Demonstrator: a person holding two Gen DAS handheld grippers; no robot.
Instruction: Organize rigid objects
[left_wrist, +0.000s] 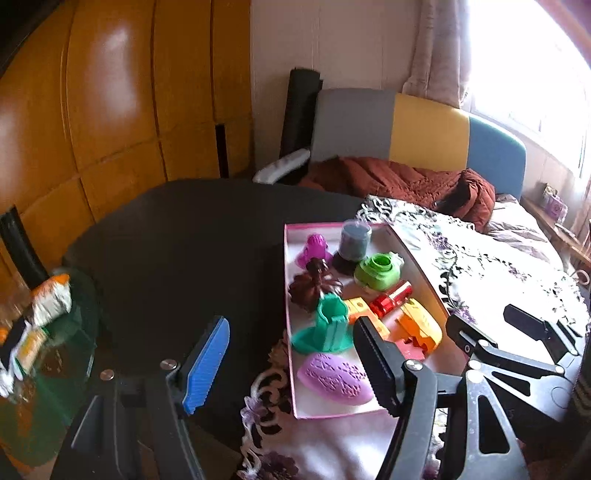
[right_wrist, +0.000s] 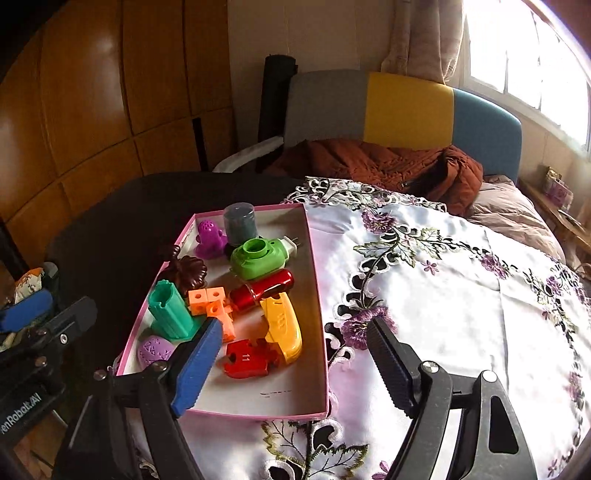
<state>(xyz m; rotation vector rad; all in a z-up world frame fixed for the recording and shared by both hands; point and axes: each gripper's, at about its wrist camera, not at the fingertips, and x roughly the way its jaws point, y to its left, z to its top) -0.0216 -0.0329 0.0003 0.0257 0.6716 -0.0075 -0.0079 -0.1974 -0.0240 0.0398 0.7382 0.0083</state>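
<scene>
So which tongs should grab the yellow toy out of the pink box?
Probably the right tongs. They are open and sit just in front of the pink box, close to the yellow toy. The left tongs, also open, are lined up nearer the purple egg.

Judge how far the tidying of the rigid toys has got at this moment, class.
Done, apparently: the toys sit inside the pink box, among them the teal holder, yellow piece and red puzzle piece. In hand: nothing; the left gripper and right gripper are both open and empty. Left: no loose toy shows on the embroidered cloth, so probably little remains.
</scene>
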